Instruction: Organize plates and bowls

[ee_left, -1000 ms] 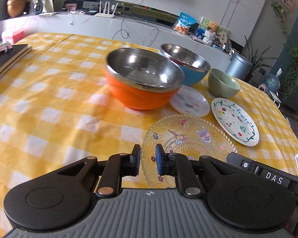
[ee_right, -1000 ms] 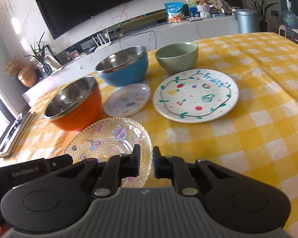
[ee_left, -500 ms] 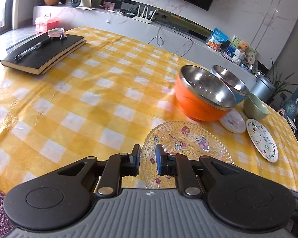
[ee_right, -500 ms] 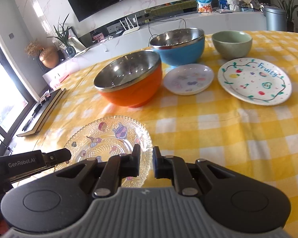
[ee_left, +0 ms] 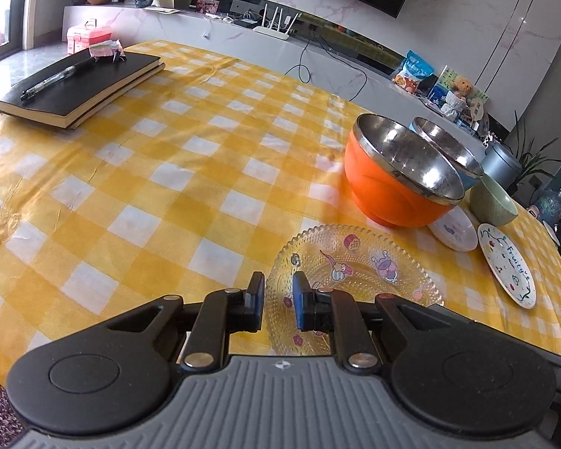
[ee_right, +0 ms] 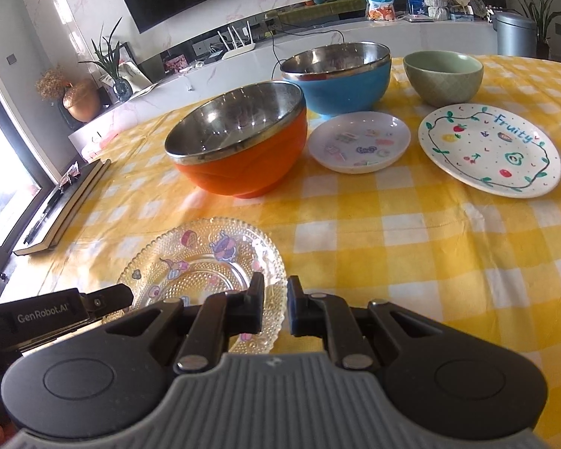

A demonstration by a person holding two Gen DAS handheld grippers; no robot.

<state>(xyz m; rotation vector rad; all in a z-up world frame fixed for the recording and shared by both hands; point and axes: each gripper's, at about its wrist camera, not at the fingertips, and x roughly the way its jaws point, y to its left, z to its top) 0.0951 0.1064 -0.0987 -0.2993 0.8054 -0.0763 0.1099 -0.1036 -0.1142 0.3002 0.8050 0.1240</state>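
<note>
A clear glass plate [ee_left: 355, 269] with cartoon stickers lies on the yellow checked tablecloth, also in the right wrist view [ee_right: 202, 262]. My left gripper [ee_left: 278, 292] hangs over its near left rim, jaws a narrow gap apart, holding nothing. My right gripper [ee_right: 275, 295] hangs over its near right rim, likewise nearly closed and empty. Behind stand an orange steel-lined bowl [ee_right: 239, 142], a blue steel-lined bowl [ee_right: 336, 75], a green bowl [ee_right: 443, 76], a small white plate [ee_right: 359, 140] and a "Fruity" plate [ee_right: 490, 147].
A black notebook [ee_left: 78, 82] with a pen on it lies at the table's far left. The left gripper's body [ee_right: 48, 314] shows at the lower left of the right wrist view. A counter with a router and snacks runs behind the table.
Both cameras have swung so the view shifts left: the notebook has come into the left view and the bowls have slid right. Both grippers stay over the glass plate's near rim.
</note>
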